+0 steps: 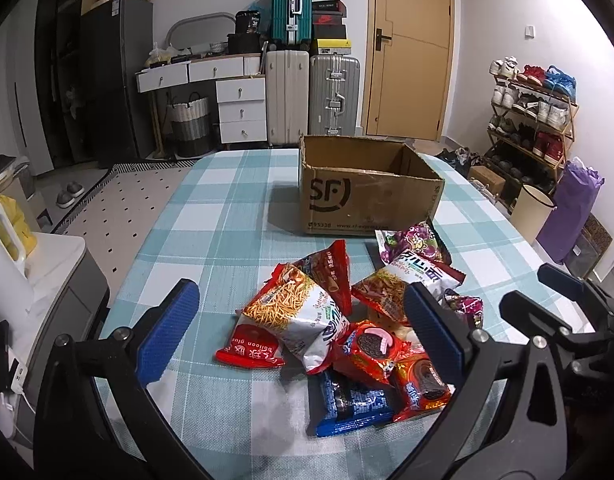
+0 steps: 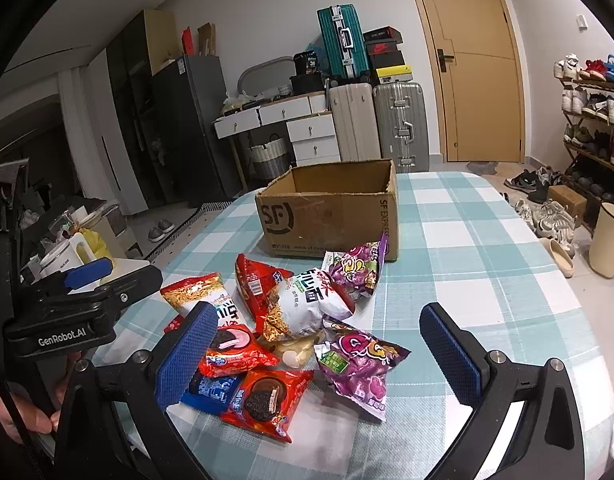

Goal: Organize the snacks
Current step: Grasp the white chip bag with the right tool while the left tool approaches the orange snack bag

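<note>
Your left claw [image 1: 303,328] and right claw [image 2: 319,344] both hang spread wide and empty over the snack pile [image 1: 347,320] at lower centre of the desk [image 1: 211,216], ready to pick; the cardboard box [image 1: 367,196] waits open just behind it.

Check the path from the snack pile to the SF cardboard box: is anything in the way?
Nothing visible blocks it. The SF cardboard box stands open-topped just behind the snack pile, with only bare checked tablecloth around it. Its near wall must be cleared. A purple snack bag lies close against the box front. Both grippers are open and empty.
</note>
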The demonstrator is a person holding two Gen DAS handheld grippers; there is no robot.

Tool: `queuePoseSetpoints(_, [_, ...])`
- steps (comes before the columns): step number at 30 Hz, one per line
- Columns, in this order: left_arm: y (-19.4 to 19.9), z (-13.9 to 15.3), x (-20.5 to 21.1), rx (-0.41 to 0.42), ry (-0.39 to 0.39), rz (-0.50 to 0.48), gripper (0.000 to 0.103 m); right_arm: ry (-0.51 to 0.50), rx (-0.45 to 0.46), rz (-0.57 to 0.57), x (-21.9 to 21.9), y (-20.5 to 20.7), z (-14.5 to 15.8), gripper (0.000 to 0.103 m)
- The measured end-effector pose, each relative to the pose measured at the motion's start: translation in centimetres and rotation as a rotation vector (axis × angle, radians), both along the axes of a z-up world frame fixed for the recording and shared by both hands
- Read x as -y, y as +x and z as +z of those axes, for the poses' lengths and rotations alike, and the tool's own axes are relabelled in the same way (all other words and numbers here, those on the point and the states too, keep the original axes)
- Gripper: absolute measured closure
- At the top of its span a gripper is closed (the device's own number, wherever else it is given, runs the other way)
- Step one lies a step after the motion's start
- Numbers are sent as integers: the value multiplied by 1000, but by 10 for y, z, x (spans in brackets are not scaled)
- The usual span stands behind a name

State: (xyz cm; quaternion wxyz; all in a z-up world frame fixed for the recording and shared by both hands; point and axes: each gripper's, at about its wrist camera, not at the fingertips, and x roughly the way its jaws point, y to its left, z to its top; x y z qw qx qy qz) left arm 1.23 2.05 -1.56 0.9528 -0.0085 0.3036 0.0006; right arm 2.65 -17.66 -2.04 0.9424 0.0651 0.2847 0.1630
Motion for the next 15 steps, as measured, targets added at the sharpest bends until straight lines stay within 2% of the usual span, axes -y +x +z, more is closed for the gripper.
queuePoseSetpoints(15, [34, -30, -1, -67, 2, -16, 1, 32, -109, 39, -5, 65, -42, 0])
